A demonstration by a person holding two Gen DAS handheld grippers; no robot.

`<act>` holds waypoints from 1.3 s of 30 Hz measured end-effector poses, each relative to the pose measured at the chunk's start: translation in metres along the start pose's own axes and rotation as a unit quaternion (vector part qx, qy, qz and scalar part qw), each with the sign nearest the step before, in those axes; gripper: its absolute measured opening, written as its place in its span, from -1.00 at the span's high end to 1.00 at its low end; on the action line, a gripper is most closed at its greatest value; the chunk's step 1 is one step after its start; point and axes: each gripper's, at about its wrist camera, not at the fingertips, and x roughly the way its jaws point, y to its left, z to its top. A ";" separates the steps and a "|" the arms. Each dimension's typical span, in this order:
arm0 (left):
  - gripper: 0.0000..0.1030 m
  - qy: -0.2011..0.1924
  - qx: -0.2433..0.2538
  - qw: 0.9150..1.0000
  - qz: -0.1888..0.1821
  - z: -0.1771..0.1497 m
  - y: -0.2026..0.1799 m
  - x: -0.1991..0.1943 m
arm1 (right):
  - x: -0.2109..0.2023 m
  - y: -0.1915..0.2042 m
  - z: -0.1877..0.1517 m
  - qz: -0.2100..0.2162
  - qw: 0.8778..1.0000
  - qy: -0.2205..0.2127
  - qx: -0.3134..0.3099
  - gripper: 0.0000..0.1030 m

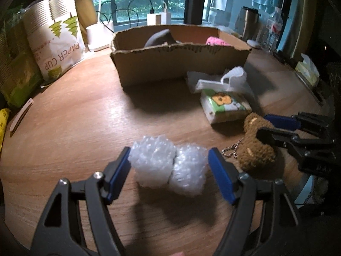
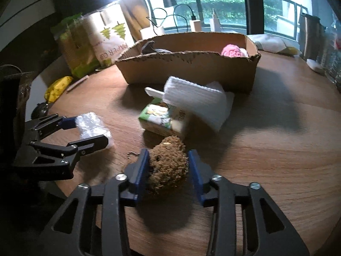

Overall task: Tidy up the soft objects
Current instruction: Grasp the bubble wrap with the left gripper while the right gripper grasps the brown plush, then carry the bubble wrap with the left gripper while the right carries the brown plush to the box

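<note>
My left gripper (image 1: 169, 155) is open around a wad of bubble wrap (image 1: 168, 166) on the wooden table (image 1: 85, 128); its pads stand at either side of it. It also shows in the right wrist view (image 2: 85, 131) with the bubble wrap (image 2: 91, 125). My right gripper (image 2: 168, 155) is open around a brown plush toy (image 2: 168, 164) with a ball chain; the left pad touches it. The same toy (image 1: 255, 147) and gripper (image 1: 264, 125) show in the left wrist view. A tissue pack (image 1: 226, 104) (image 2: 162, 115) lies behind. A cardboard box (image 1: 181, 64) (image 2: 187, 70) holds a grey item (image 1: 159, 38) and a pink item (image 1: 215, 41).
A paper cup bag (image 1: 57, 40) and green packs (image 1: 19, 74) stand at the back left. A yellow packet (image 2: 57, 87) lies by the left edge. Chargers and cables (image 1: 157, 17) sit by the window. Bottles and a steel mug (image 1: 249, 23) stand at the back right.
</note>
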 end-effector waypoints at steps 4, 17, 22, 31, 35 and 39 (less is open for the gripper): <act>-0.44 0.001 0.005 1.000 0.007 0.000 -0.001 0.003 | 0.005 -0.002 -0.001 0.009 1.000 0.007 0.007 0.08; -0.16 -0.010 0.012 1.000 -0.023 0.000 0.000 0.000 | 0.006 0.009 0.002 0.016 1.000 0.008 -0.021 0.38; -0.16 -0.021 0.008 0.999 -0.033 0.006 0.000 -0.009 | 0.000 0.017 0.008 0.013 0.999 -0.002 -0.038 0.44; -0.16 -0.046 -0.012 0.998 -0.039 0.021 0.012 -0.026 | -0.015 0.032 0.026 0.018 0.997 -0.026 -0.066 0.44; -0.16 -0.060 -0.023 0.997 -0.041 0.029 0.018 -0.033 | -0.021 0.037 0.038 0.019 0.996 -0.036 -0.078 0.45; -0.16 -0.072 -0.028 0.996 -0.041 0.036 0.023 -0.039 | -0.028 0.040 0.049 0.019 0.995 -0.048 -0.086 0.44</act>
